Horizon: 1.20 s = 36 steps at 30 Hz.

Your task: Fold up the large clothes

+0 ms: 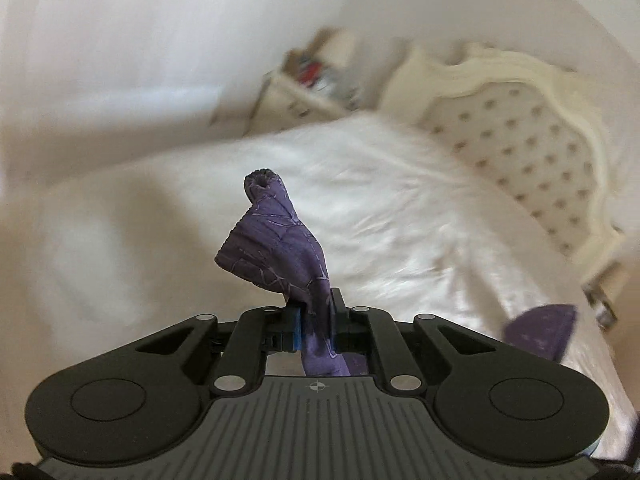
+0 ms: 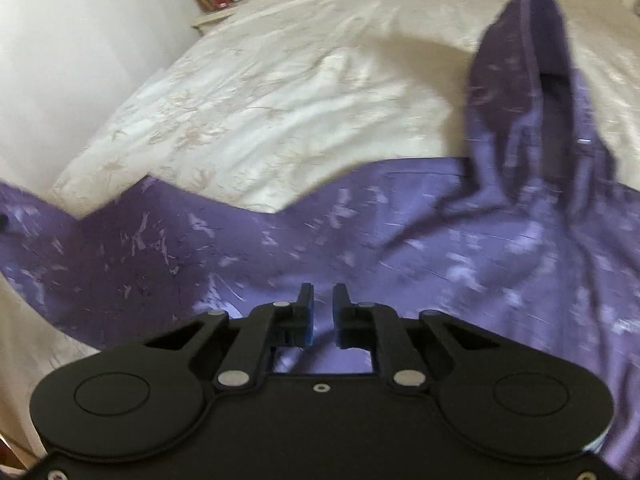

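- Hoodie [image 2: 360, 240]: purple knit with a pale cracked print, soft and limp; lies spread across the bed, hood [image 2: 520, 92] rising to a point, zip pull showing beside it.
- Left gripper [image 1: 316, 320]: jaws closed on a bunched sleeve [image 1: 280, 248], ribbed cuff poking up past the pads; apparently lifted clear to carry it over for a fold.
- Right gripper [image 2: 322, 312]: jaws nearly together, low over the hoodie's body; fabric runs beneath them, but whether any is pinched I cannot tell.
- Bedspread [image 2: 260, 112]: cream, faintly floral, creased.
- Headboard [image 1: 520, 140]: cream, button-tufted, scalloped frame.
- Nightstand [image 2: 216, 12]: cluttered, blurred.
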Available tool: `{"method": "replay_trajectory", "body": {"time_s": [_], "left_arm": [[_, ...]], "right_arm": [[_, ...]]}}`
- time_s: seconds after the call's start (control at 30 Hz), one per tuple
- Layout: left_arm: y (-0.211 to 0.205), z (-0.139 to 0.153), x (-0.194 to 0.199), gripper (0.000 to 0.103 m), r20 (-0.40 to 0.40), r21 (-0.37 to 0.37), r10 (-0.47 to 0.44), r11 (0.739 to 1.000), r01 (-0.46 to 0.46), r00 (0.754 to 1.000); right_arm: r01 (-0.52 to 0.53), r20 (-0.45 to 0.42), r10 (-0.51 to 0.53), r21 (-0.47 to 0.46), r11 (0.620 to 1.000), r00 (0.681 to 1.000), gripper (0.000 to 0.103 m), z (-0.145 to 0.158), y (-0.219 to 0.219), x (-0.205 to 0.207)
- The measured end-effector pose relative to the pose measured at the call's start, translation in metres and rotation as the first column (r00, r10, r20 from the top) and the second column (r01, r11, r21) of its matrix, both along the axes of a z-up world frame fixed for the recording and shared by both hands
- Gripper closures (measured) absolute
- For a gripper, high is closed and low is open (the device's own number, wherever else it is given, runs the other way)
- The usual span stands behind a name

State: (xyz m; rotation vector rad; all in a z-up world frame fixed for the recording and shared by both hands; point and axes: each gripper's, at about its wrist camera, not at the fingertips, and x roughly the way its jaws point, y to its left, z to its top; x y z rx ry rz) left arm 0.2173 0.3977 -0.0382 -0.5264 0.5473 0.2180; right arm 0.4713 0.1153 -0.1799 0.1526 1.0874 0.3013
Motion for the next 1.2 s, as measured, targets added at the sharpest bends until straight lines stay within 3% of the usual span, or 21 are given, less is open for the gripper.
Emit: {"method": "replay_trajectory", "body": {"time_s": [0.17,0.23,0.33,0.43,0.5,0.57,0.63,0.7,0.77,0.83,0.97,1.2], "left_arm": [[-0.013,0.018,0.004,0.091,0.05,0.006,-0.062,0.998,0.062,0.997],[-0.019,0.019,0.007,0.091,0.062,0.002,-0.1,0.995,0.1,0.993],[-0.032,0.024,0.007,0.091,0.093,0.035,-0.154,0.988,0.152,0.984],[-0.044,0.026,0.012,0.091,0.117,0.046,-0.203,0.979,0.199,0.972],[-0.05,0.026,0.016,0.091,0.135,0.029,-0.235,0.972,0.234,0.963],[-0.056,0.03,0.013,0.091,0.152,0.031,-0.265,0.964,0.263,0.952],[-0.062,0.032,0.011,0.091,0.169,0.032,-0.286,0.958,0.285,0.943],[-0.068,0.036,0.014,0.092,0.193,0.029,-0.301,0.953,0.301,0.934],[-0.075,0.038,0.017,0.091,0.217,0.028,-0.316,0.948,0.318,0.924],[-0.085,0.041,0.021,0.091,0.24,0.026,-0.335,0.94,0.339,0.911],[-0.113,0.045,0.029,0.091,0.278,0.026,-0.396,0.914,0.405,0.875],[-0.188,0.036,0.047,0.091,0.298,0.034,-0.545,0.826,0.562,0.783]], "right_arm": [[-0.003,-0.121,0.0,-0.021,1.0,0.993,0.086,-0.057,0.027,0.023],[0.01,-0.146,-0.017,-0.048,0.999,0.989,0.096,-0.076,0.032,0.029],[0.037,-0.171,-0.041,-0.023,0.999,0.984,0.097,-0.075,0.03,0.04],[0.032,-0.085,-0.033,-0.018,0.999,0.996,0.086,-0.055,0.028,0.044],[0.063,-0.071,-0.065,-0.027,0.998,0.995,0.085,-0.051,0.023,0.053],[0.087,-0.115,-0.091,-0.04,0.995,0.989,0.088,-0.062,0.017,0.066],[0.047,-0.173,-0.062,-0.088,0.995,0.983,0.1,-0.079,0.021,0.076],[0.001,-0.151,-0.016,-0.096,0.995,0.988,0.101,-0.081,0.023,0.078],[-0.027,-0.155,0.014,-0.085,0.996,0.988,0.098,-0.076,0.023,0.08],[-0.028,-0.132,0.02,-0.06,0.998,0.991,0.081,-0.065,0.018,0.076],[0.042,-0.084,-0.041,0.007,0.999,0.996,0.066,-0.035,-0.013,0.051],[0.181,-0.114,-0.176,0.036,0.983,0.978,0.064,-0.019,-0.089,-0.007]]}}
